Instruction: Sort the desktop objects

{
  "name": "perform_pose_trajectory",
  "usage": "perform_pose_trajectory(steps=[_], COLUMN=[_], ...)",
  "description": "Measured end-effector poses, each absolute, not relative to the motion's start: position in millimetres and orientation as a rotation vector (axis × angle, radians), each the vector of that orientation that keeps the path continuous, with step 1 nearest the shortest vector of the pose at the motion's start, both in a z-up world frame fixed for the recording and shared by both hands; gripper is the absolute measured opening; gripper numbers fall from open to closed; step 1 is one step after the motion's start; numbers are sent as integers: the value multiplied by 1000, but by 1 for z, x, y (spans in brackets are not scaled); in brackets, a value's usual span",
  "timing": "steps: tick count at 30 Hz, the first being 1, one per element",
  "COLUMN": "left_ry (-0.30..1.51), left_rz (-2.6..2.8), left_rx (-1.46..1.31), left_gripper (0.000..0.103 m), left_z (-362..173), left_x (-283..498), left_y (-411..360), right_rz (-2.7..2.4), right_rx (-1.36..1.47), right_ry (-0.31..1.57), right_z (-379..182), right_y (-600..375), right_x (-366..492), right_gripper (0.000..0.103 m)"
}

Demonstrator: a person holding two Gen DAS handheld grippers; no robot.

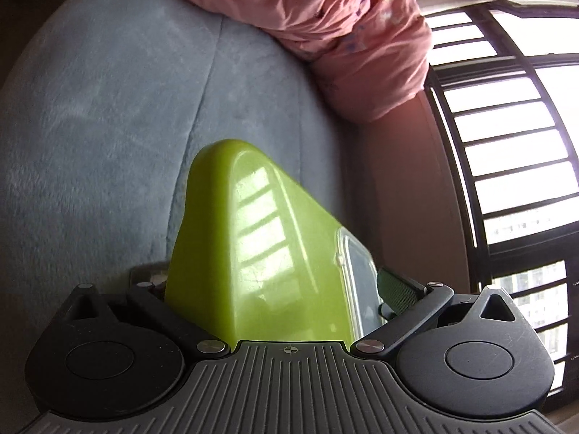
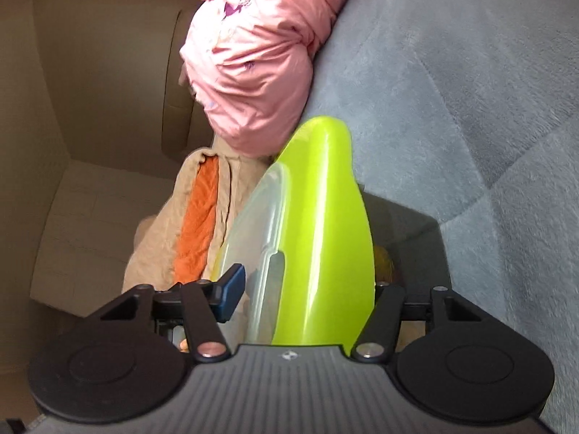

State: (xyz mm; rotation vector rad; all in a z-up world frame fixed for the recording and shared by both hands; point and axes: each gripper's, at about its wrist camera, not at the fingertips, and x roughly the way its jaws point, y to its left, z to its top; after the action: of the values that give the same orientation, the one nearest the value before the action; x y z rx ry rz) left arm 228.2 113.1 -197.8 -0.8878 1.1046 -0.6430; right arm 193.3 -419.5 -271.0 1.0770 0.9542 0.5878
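Note:
A lime-green plastic box (image 1: pixel 260 238) with a clear lid (image 1: pixel 356 275) fills the space between the fingers of my left gripper (image 1: pixel 275 289), which is shut on it; the green finger pad (image 1: pixel 396 289) presses its lid side. The same green box (image 2: pixel 325 235) with its clear lid (image 2: pixel 258 238) sits between the fingers of my right gripper (image 2: pixel 307 289), also shut on it; the blue finger pad (image 2: pixel 229 291) touches the lid side. The box is held on edge over a grey plush surface (image 1: pixel 108 126).
A pink quilt (image 1: pixel 343 29) is bundled on the grey plush surface (image 2: pixel 470 108). A beige and orange cloth (image 2: pixel 195 231) lies left of the box. A barred window (image 1: pixel 514 144) is at the right, a beige wall (image 2: pixel 90 72) at the left.

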Motion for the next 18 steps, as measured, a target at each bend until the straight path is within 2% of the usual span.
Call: perform_pose_trajectory(steps=[3,7,11,13,15,18], left_ry=[1157,1209,1254,1275,1291,1297], left_rz=[-633,-650,-678,-706,-776,-865], left_rx=[-821,-787,-895,-961,-1047,-1110], left_gripper=[103,103,103,103,103,103], left_z=[-194,-201,-224,-238,-254,-271], left_x=[236,202,168,161,161,167], left_y=[99,101,112,114,114,119], right_rz=[574,581,604,604,627,694], right_rx=[1123,1089,977,925,923,1009], right_ry=[951,953,989,1047,1114,1120], right_z=[-277,-272,-260,-258,-265,-275], right_y=[-424,-422,-414,-409,-409,-422], right_x=[199,198,196,199,203,200], right_gripper=[60,60,63,70,72,74])
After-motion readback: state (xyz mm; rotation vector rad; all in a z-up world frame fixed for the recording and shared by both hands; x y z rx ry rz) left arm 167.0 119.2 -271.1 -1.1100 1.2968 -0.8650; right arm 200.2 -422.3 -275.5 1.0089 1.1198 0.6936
